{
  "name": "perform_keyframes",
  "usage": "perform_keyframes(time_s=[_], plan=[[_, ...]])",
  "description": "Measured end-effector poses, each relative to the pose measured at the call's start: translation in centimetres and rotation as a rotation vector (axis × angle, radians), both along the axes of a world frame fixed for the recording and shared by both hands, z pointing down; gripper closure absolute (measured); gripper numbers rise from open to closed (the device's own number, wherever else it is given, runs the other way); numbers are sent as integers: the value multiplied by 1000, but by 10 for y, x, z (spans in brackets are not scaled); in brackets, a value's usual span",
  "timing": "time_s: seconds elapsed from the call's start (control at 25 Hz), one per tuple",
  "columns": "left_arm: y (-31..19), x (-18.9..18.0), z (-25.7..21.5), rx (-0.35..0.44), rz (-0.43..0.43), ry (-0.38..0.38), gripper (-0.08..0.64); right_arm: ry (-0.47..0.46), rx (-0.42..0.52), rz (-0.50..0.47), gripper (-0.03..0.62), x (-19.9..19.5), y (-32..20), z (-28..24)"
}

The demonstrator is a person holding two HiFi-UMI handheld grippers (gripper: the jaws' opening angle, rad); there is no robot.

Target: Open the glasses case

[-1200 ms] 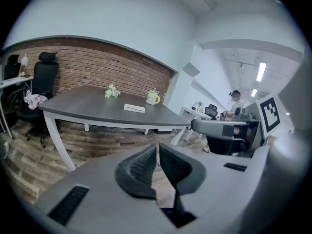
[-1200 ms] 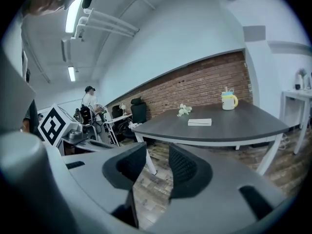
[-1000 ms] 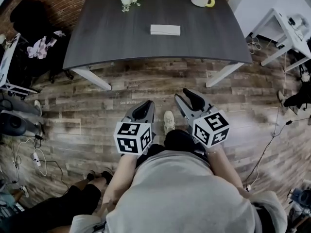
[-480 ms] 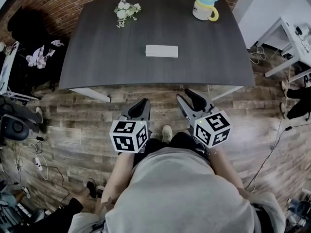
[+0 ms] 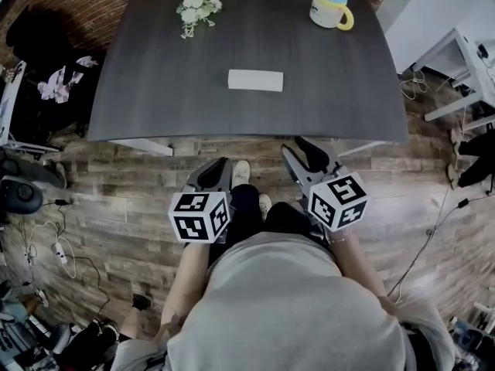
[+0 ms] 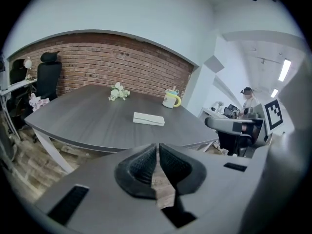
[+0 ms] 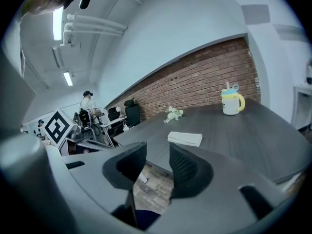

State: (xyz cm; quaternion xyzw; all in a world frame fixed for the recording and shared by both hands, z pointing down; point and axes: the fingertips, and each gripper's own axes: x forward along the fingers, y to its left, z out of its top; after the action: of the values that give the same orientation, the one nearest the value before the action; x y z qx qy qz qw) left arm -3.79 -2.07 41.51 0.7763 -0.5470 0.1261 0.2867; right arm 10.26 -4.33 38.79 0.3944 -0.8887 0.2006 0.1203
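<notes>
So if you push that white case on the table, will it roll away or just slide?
Probably slide: the glasses case looks flat and boxy, lying on its broad side, so it shouldn't roll or tip. The table looks smooth, so it may skid easily. Its straight edges suggest a stiff shell.

In front of you stands a dark grey table (image 5: 155, 91) on white angled legs, set on a worn wood-plank floor (image 5: 124, 192). Behind it runs a red brick wall (image 6: 122, 67), with plain white wall (image 6: 122, 9) above it. A black office chair (image 6: 48, 77) sits at your far left, a white desk (image 5: 464, 52) to your right. Cables (image 5: 54, 246) trail over the floor on your left, and strip lights (image 7: 57, 23) glow on the ceiling.
</notes>
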Motion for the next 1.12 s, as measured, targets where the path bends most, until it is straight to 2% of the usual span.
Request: perform_keyframes(time_s=[0.36, 0.64, 1.12], plan=[[-18, 7, 10, -26, 44, -2, 525, -23, -10, 21, 464, -2, -17, 6], [-51, 20, 18, -54, 87, 14, 525, -4, -32, 77, 474, 15, -51, 13], [-135, 6, 27, -77, 90, 46, 525, 103, -42, 14, 465, -7, -140, 30]])
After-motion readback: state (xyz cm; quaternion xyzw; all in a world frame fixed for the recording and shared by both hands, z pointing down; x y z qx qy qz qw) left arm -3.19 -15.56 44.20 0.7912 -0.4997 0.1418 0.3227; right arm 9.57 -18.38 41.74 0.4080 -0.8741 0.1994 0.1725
